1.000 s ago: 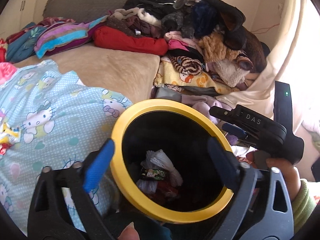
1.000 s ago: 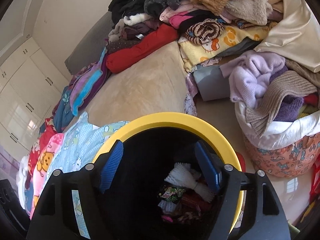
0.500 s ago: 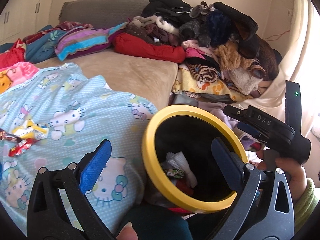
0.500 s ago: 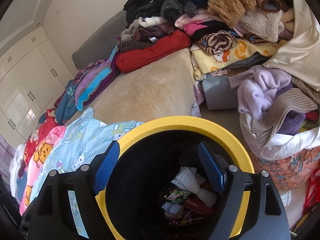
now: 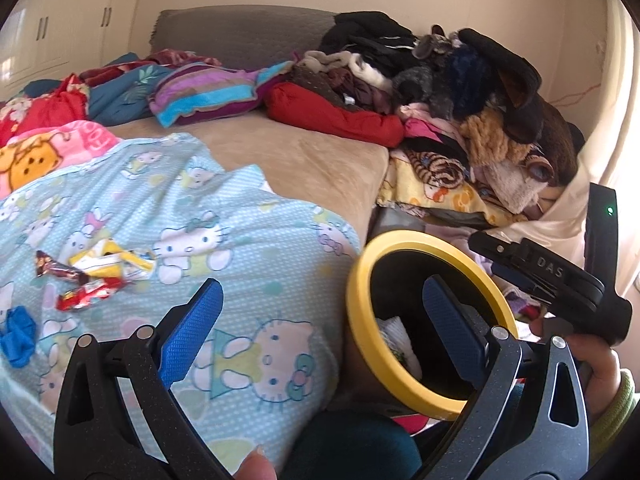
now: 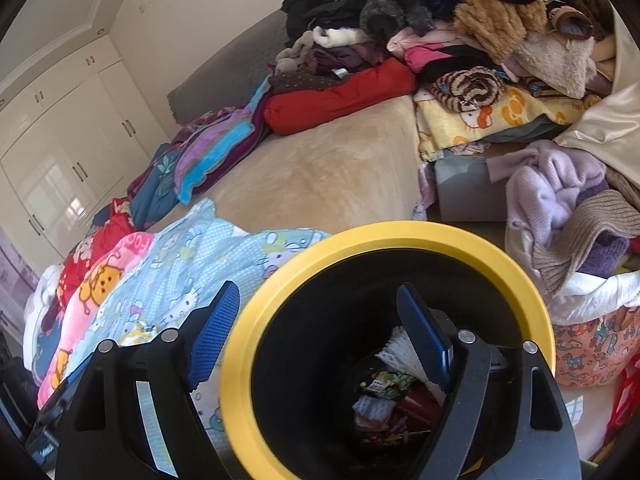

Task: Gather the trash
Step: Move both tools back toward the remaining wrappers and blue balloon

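Note:
A black bin with a yellow rim (image 5: 400, 242) (image 6: 384, 232) stands beside the bed and holds wrappers and white foam netting (image 6: 400, 354). Several candy wrappers (image 5: 100, 270) and a blue scrap (image 5: 18, 334) lie on the light-blue Hello Kitty blanket (image 5: 240, 240) to the left. My left gripper (image 5: 320, 320) is open and empty, its right finger over the bin's mouth and its left finger over the blanket. My right gripper (image 6: 320, 340) is open and empty, straddling the bin's near-left rim; it also shows in the left wrist view (image 5: 552, 280), to the right of the bin.
A beige bed (image 5: 312, 160) carries folded bedding and a tall heap of clothes (image 5: 460, 92) at the far right. A floral laundry basket (image 6: 592, 352) full of knitwear stands right of the bin. White wardrobes (image 6: 60, 152) line the left wall.
My left gripper has swung left, so the bin slid to the right of its view and the wrappers on the blanket came into sight. My right gripper shifted left over the bin's rim.

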